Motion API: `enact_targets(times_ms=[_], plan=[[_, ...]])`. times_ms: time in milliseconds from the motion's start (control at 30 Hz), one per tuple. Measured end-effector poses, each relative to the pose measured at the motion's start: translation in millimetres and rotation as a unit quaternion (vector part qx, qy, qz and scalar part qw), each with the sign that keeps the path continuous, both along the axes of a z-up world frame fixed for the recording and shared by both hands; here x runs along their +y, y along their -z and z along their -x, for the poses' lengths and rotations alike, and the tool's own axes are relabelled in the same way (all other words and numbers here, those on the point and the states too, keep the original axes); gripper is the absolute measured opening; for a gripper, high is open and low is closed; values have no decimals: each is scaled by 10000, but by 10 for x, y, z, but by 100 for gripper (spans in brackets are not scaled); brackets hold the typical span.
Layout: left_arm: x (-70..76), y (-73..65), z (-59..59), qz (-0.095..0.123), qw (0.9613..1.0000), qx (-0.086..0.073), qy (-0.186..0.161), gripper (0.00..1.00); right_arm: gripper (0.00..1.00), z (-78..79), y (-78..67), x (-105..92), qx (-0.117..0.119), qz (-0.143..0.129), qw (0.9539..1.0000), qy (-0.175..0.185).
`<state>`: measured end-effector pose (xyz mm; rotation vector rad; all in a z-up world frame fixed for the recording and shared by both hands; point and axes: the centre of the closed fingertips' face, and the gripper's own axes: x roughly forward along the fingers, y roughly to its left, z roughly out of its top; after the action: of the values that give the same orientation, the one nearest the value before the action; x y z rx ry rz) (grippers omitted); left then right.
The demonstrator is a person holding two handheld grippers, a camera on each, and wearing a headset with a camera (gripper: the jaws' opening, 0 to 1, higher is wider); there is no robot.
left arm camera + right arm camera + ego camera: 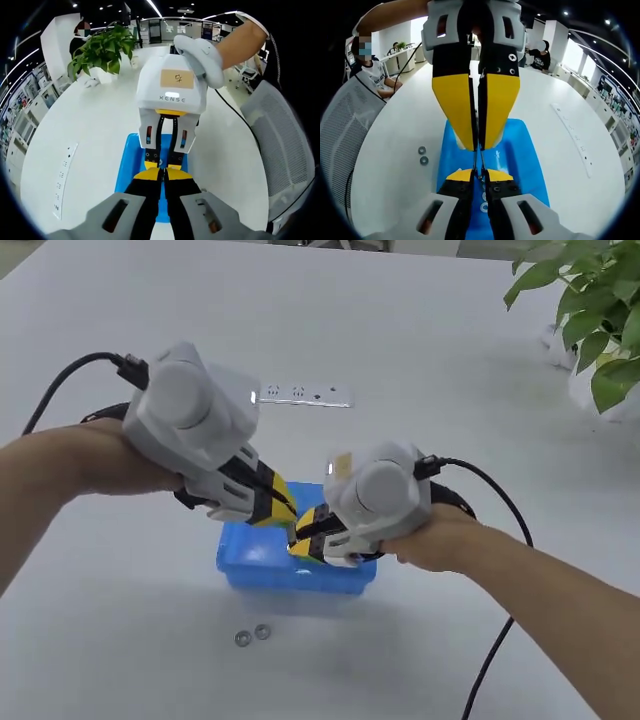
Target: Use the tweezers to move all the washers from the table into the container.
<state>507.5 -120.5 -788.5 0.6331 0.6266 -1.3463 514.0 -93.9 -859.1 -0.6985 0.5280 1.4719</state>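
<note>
Over the blue container (258, 565) my two grippers meet tip to tip. The left gripper (288, 512) comes from the left and the right gripper (300, 541) from the right. In the right gripper view, thin metal tweezers (479, 159) run from the left gripper's shut yellow jaws into my right gripper (479, 175), whose jaws are closed on them too. Two washers (252, 635) lie on the table just in front of the container, also seen as washers (423, 155) left of it. A washer (484, 207) shows inside the container (525, 155), low between my jaws.
A white power strip (305, 395) lies on the table behind the container. A potted plant (590, 310) stands at the far right corner. Black cables trail from both grippers. A mesh chair (280, 145) stands beside the table.
</note>
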Motion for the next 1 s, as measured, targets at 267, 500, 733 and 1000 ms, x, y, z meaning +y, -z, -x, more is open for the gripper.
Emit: enact_targets(times_ms=[267, 500, 733, 1000], plan=[[-3, -17, -7, -17, 10000, -61, 14, 6, 11, -12, -19, -2, -47, 19, 10000, 3], [6, -62, 14, -14, 10000, -96, 12, 6, 11, 5, -62, 1, -85, 22, 10000, -21], [14, -148, 51, 14, 9999, -132, 10, 6, 11, 42, -152, 0, -135, -22, 9999, -17], [-4, -282, 117, 80, 9998, -170, 29, 6, 11, 107, -283, 4, -185, -82, 9998, -2]])
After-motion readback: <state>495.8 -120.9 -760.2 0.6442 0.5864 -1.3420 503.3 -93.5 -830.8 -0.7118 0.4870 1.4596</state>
